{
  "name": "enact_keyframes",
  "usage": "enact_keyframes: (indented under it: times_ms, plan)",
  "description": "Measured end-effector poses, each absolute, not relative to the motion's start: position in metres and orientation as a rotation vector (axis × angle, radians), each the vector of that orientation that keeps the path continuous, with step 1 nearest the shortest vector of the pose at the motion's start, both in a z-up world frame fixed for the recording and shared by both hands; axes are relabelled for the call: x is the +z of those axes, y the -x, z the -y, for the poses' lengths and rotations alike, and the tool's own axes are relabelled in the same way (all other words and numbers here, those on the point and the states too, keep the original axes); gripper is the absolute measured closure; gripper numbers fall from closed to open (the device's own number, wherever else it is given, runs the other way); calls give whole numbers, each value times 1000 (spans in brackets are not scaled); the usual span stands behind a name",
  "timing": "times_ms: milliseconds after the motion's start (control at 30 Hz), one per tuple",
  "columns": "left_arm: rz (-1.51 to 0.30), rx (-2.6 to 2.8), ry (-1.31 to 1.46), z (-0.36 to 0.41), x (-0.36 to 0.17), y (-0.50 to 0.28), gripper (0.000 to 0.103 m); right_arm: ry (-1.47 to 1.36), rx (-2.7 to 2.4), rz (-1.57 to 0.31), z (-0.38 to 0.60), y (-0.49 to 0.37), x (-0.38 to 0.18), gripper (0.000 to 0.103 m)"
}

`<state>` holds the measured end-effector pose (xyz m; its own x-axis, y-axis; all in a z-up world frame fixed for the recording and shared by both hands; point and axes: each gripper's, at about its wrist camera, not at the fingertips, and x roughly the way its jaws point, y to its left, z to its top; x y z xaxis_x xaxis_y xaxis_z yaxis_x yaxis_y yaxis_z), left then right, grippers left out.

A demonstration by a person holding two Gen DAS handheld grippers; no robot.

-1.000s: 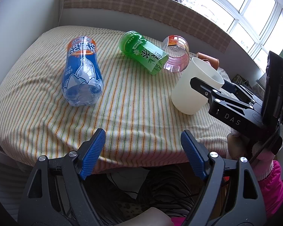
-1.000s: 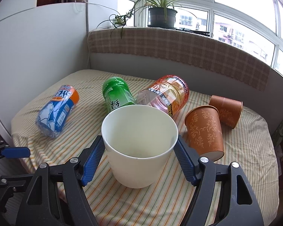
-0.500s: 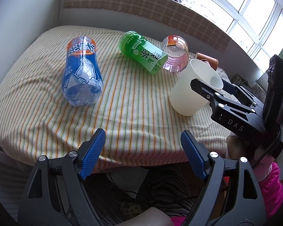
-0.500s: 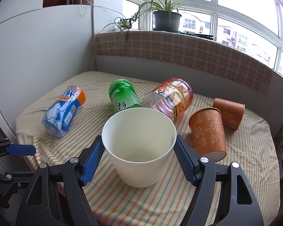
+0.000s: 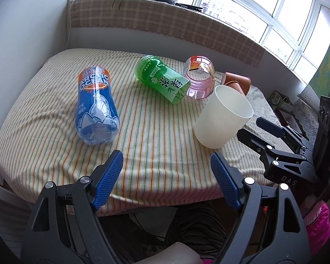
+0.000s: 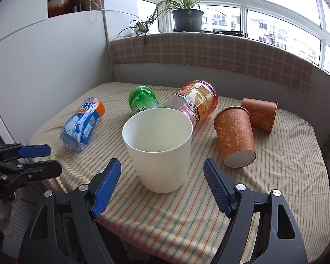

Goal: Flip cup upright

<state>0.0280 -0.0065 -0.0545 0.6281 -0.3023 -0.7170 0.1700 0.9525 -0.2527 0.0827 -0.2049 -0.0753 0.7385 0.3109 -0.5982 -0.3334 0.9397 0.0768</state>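
A white cup (image 6: 158,147) stands upright on the striped tablecloth, mouth up; it also shows in the left wrist view (image 5: 223,118). My right gripper (image 6: 161,186) is open, its blue pads just short of the cup and apart from it. In the left wrist view the right gripper (image 5: 256,125) sits just right of the cup. My left gripper (image 5: 167,176) is open and empty at the table's front edge, and shows at the left of the right wrist view (image 6: 40,159).
A blue bottle (image 5: 95,107), a green bottle (image 5: 162,79) and a pink bottle (image 5: 199,77) lie on their sides behind the cup. Two orange paper cups (image 6: 236,136) (image 6: 260,114) lie on their sides at the right. A wall and window ledge (image 6: 209,50) bound the table.
My right gripper has opened, let go of the white cup and drawn back from it. The cup now stands free on the cloth. My left gripper has tilted up slightly.
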Motion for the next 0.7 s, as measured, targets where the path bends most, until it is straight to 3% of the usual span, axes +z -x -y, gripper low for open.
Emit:
enact_keyframes:
  times_ms: [500,567,700]
  plan:
    - [-559,-249,68,23,-3,-13,19,-53,203,-476,243,-18,-25,26]
    - [-510,-234,60,23,3,-9,8,-64,157,-446,247,-12,-19,25]
    - [-407,-196,60,19,15,2,2,-76,88,-394,251,-2,-11,22]
